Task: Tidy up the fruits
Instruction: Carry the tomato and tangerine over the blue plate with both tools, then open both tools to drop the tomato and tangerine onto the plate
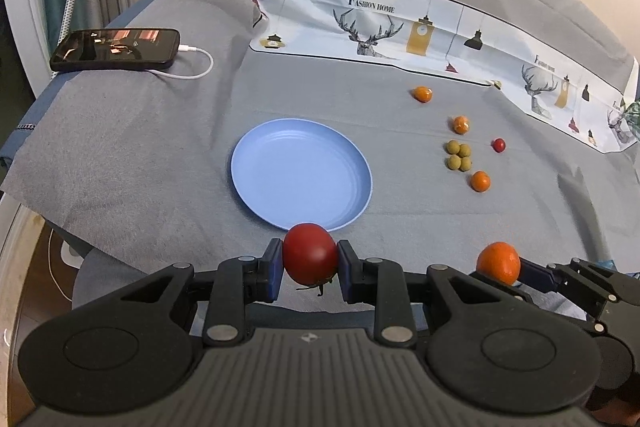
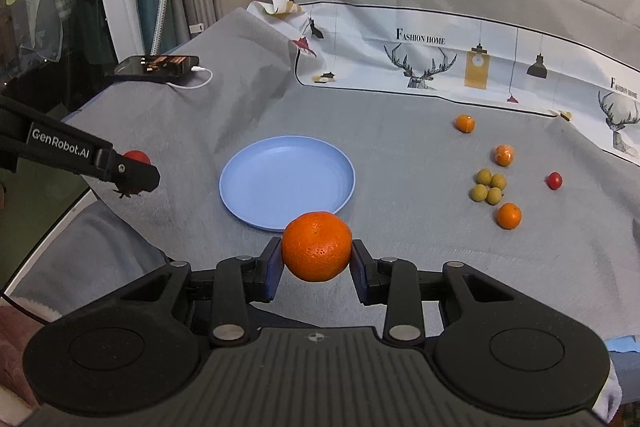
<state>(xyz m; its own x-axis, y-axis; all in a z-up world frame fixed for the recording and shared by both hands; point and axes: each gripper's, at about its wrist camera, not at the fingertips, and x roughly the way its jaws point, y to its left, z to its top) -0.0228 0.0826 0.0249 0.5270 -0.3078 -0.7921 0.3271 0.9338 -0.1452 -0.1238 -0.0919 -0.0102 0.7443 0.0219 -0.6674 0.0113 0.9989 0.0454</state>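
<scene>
My left gripper (image 1: pixel 310 259) is shut on a red tomato (image 1: pixel 310 254), held just in front of the near rim of the empty blue plate (image 1: pixel 300 171). My right gripper (image 2: pixel 316 253) is shut on an orange mandarin (image 2: pixel 317 246), also just before the plate's (image 2: pixel 286 181) near rim. The mandarin shows in the left wrist view (image 1: pixel 498 262) at lower right; the tomato shows in the right wrist view (image 2: pixel 136 158) at left. On the grey cloth to the right lie three small oranges (image 1: pixel 480 181), a cluster of green-yellow round fruits (image 1: pixel 459 155) and a small red fruit (image 1: pixel 498 145).
A black phone (image 1: pixel 116 50) with a white charging cable lies at the far left of the cloth. A white printed sheet (image 1: pixel 372 23) runs along the back. The table's left edge drops off near the phone.
</scene>
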